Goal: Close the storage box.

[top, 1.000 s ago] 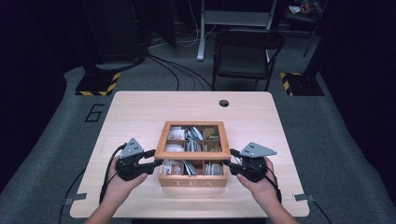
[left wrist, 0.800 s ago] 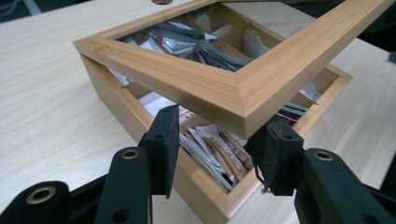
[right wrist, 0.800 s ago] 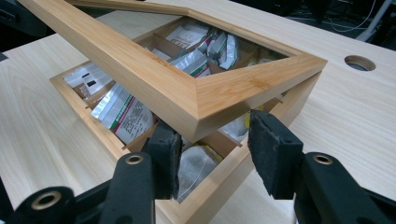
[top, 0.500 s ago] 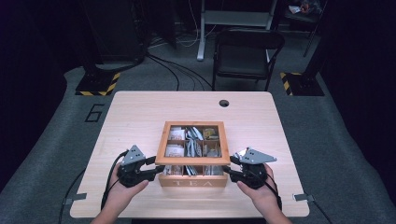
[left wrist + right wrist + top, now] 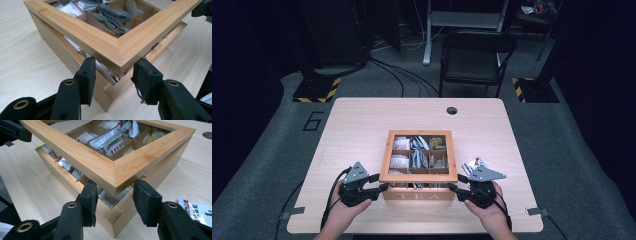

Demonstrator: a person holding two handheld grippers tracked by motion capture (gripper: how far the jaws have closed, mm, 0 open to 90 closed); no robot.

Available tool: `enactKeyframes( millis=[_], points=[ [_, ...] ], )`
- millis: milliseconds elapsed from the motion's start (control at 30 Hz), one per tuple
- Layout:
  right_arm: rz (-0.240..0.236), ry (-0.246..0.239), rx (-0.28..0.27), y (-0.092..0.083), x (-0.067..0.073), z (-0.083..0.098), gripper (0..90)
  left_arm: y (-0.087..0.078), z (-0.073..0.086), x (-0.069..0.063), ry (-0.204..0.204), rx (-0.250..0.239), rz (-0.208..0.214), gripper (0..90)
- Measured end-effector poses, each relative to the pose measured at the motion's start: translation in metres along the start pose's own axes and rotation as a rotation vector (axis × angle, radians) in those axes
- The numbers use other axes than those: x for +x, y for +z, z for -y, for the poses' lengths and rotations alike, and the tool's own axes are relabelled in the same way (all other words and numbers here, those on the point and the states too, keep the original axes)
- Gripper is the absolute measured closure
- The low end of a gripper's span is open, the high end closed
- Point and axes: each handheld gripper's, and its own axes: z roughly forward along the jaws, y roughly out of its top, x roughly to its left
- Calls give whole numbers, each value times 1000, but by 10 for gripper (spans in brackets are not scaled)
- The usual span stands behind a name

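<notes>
Sachets fill the compartments of the wooden tea box (image 5: 418,192), which sits near the six o'clock edge of the bench (image 5: 362,120) with "TEA" on its front wall. Its frame lid (image 5: 384,165) stands slightly raised at the near side, leaving a gap over the base where more packets show. The left tongs (image 5: 384,187) straddle the lid's seven o'clock corner and the right tongs (image 5: 452,188) its five o'clock corner; in each gripper view the pads sit against the two faces of the corner, part open, gripping it. A loose sachet (image 5: 473,164) lies on the bench at four o'clock of the box. The print on the packets is too small to read, and the lower layer is mostly hidden under the lid.
</notes>
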Motion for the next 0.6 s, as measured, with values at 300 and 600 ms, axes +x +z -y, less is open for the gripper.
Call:
enactKeyframes(
  millis=[300,600],
  points=[
    [-2,6,28,1,2,7,544,1,8,-2,-17,15,12,522],
    [-15,12,41,0,2,11,540,1,10,-2,-22,33,19,518]
  ],
)
